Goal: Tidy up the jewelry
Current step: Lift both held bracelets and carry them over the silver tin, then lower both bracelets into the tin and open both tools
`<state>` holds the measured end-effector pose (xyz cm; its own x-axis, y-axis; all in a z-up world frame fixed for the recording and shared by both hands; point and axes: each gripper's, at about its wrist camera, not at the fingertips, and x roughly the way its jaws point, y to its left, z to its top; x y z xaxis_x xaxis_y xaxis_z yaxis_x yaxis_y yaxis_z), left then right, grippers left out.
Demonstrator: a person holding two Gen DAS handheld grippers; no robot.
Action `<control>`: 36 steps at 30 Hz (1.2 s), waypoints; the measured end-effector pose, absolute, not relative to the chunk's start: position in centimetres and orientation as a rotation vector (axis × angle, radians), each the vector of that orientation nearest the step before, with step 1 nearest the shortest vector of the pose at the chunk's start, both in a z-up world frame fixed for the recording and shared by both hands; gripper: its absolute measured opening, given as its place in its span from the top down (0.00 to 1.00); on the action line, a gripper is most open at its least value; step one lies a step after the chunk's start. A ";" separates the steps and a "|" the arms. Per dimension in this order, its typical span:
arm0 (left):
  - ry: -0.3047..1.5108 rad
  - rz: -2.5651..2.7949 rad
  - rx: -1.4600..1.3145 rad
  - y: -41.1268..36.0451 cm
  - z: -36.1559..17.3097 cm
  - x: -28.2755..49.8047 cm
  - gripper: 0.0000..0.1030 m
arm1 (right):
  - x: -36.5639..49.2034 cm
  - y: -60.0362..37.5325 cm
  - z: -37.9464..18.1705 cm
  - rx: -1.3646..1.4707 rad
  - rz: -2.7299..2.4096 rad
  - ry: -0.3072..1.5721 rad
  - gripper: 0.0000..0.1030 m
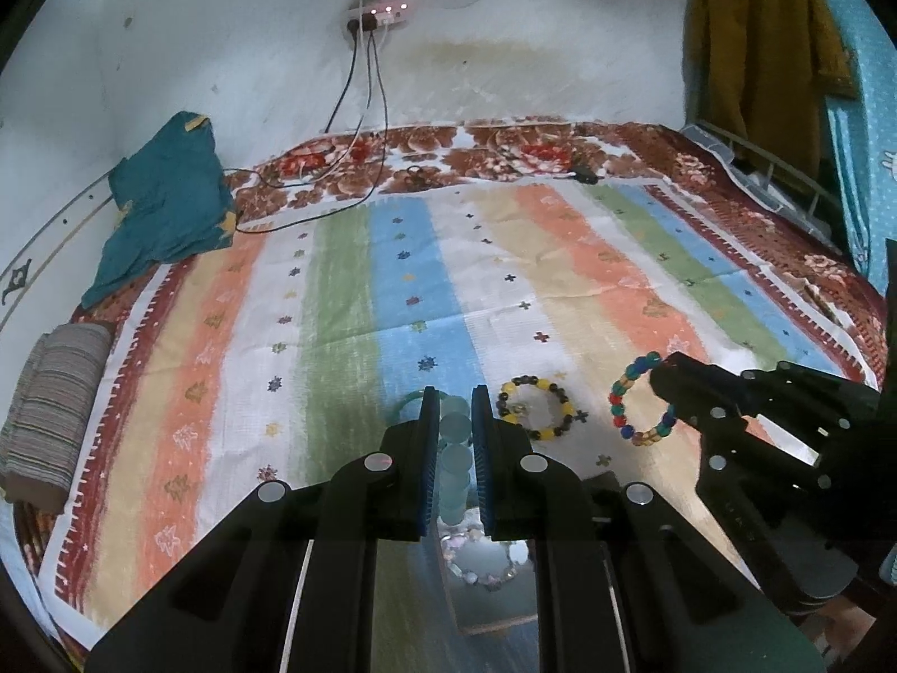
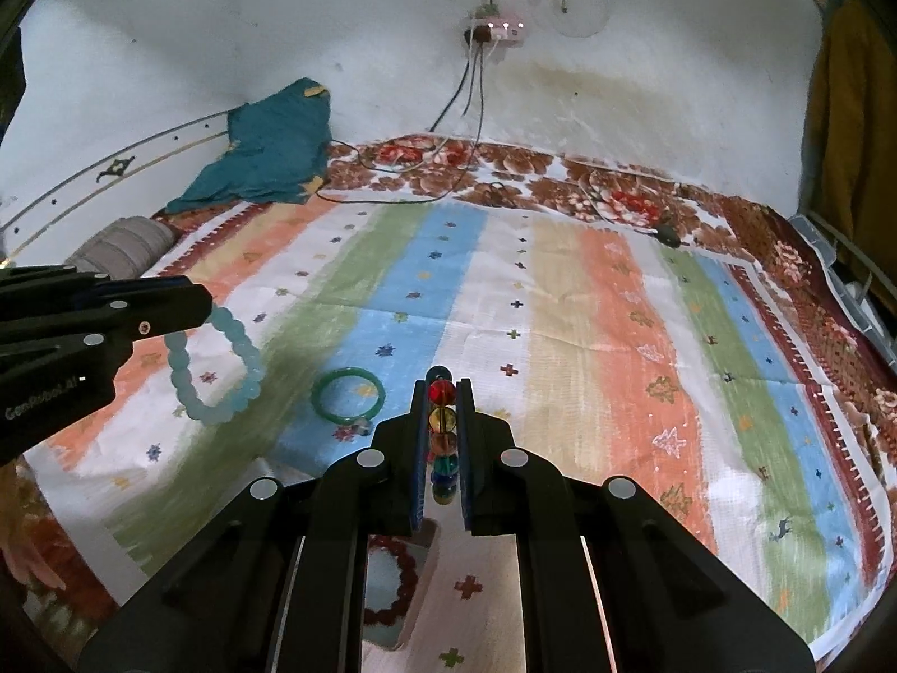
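Observation:
My left gripper (image 1: 455, 401) is shut on a pale blue bead bracelet (image 1: 455, 448), which hangs from it above the striped cloth in the right wrist view (image 2: 216, 370). My right gripper (image 2: 441, 392) is shut on a multicolour bead bracelet (image 2: 442, 420); the left wrist view shows its loop (image 1: 639, 401) hanging from the fingers (image 1: 673, 376). A yellow and black bead bracelet (image 1: 535, 406) lies on the cloth between the grippers. A green bangle (image 2: 348, 395) lies on the cloth, partly hidden behind my left fingers (image 1: 429, 409).
A striped cloth (image 1: 420, 280) covers a floral blanket (image 1: 504, 146) on a bed. A teal garment (image 1: 168, 196) and a rolled striped cloth (image 1: 50, 420) lie at the left. Cables (image 1: 359, 112) run from a wall socket. A rail (image 1: 785, 179) stands at the right.

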<state>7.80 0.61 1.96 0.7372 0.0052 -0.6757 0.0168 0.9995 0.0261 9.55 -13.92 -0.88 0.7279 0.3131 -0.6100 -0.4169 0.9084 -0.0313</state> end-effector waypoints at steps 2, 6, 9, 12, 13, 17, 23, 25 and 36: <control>0.736 -0.017 0.032 0.3 2.1 7.2 0.89 | 9.1 -13.9 -0.8 -0.172 0.414 0.639 0.90; 0.730 -0.037 0.030 0.0 2.1 6.2 0.89 | 8.3 -13.9 -0.8 -0.170 0.436 0.643 0.90; 0.736 -0.046 0.032 -0.2 2.0 5.7 0.89 | 7.9 -13.9 -0.9 -0.162 0.455 0.655 0.90; 0.743 -0.052 0.031 -0.2 1.8 5.5 0.89 | 7.3 -13.7 -1.1 -0.162 0.479 0.664 0.90; 0.743 -0.053 0.030 -0.2 1.8 5.4 0.89 | 7.1 -13.6 -1.2 -0.166 0.485 0.666 0.90; 0.760 -0.066 0.019 -0.3 1.6 5.2 0.89 | 6.6 -13.1 -1.7 -0.184 0.496 0.688 0.90; 0.764 -0.036 0.001 0.3 1.6 5.3 0.78 | 7.1 -13.8 -2.0 -0.179 0.448 0.705 0.65; 0.763 -0.024 -0.006 0.7 1.6 5.4 0.78 | 7.5 -14.2 -2.2 -0.170 0.436 0.715 0.65; 0.786 0.036 -0.015 2.1 1.0 6.6 0.62 | 9.3 -15.3 -2.8 -0.169 0.375 0.740 0.59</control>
